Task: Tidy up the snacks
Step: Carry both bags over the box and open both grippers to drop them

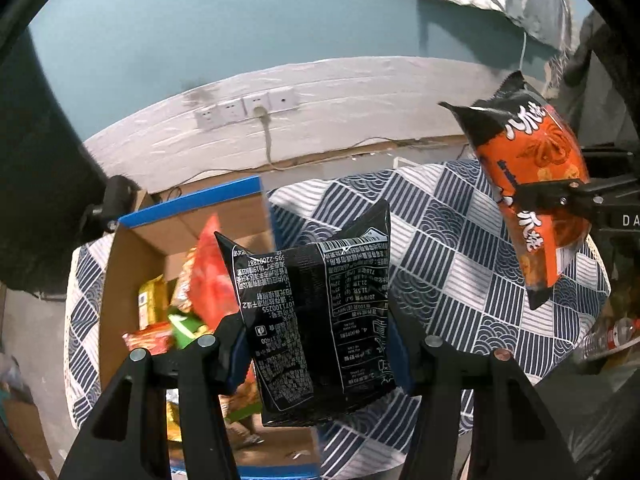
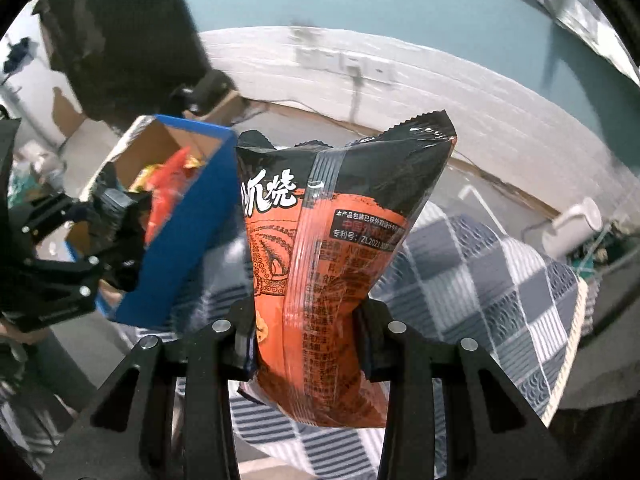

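Observation:
My left gripper (image 1: 320,344) is shut on a black snack bag (image 1: 320,320) with white print, held upright in the air beside the cardboard box (image 1: 132,264). My right gripper (image 2: 310,336) is shut on an orange and black snack bag (image 2: 332,248), held above the checked cloth. In the left wrist view the orange bag (image 1: 532,184) hangs at the right in the right gripper (image 1: 532,196). The box with blue edges holds several snack packets (image 1: 200,288). It shows at the left of the right wrist view (image 2: 180,248), with the left gripper (image 2: 120,216) in front of it.
A table covered by a blue and white checked cloth (image 1: 460,248) carries the box. A white wall strip with sockets (image 1: 248,110) and a cable runs behind. A white roll-like object (image 2: 572,228) lies past the table's far right edge. Bottles (image 1: 608,338) stand at the right.

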Demonstrator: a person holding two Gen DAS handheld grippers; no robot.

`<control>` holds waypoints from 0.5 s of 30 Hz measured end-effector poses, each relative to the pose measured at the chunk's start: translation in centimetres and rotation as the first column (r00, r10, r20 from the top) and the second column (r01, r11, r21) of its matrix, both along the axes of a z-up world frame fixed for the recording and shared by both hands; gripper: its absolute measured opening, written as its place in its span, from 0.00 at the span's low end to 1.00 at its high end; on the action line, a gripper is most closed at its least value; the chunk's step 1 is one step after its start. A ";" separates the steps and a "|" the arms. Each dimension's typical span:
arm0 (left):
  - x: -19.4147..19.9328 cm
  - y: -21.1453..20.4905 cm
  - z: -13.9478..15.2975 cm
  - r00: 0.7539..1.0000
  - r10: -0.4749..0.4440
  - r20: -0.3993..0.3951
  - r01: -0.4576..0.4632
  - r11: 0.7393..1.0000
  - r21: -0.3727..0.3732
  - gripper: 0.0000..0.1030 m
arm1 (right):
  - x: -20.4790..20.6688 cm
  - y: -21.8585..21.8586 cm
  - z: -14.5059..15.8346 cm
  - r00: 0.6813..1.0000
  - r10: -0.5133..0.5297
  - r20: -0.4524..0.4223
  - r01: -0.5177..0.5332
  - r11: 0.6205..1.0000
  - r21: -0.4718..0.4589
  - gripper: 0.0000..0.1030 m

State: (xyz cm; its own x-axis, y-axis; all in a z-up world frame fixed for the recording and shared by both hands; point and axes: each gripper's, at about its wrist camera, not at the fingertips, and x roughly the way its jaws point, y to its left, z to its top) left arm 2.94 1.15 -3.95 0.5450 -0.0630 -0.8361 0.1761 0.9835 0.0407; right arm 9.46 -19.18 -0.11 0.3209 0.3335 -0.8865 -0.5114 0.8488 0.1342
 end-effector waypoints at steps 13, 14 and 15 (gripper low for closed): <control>-0.1 10.0 -0.6 0.988 0.151 -0.011 -0.151 0.987 -0.047 0.56 | 2.0 10.4 1.0 0.993 0.115 -0.019 -0.115 0.993 0.016 0.34; 0.0 10.7 -0.8 0.987 0.163 -0.013 -0.164 0.985 -0.052 0.56 | 2.2 11.2 1.0 0.992 0.123 -0.021 -0.123 0.992 0.015 0.34; 0.1 11.3 -1.0 0.985 0.172 -0.018 -0.173 0.983 -0.054 0.56 | 2.4 12.0 0.8 0.991 0.130 -0.025 -0.129 0.991 0.015 0.34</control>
State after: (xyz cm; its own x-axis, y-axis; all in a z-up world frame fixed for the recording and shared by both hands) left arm 3.01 12.47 -4.94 0.5403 -0.0151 -0.8413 0.0034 0.9999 -0.0158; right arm 11.86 -7.17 0.73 0.2513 0.3822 -0.8893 -0.6132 0.7737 0.1592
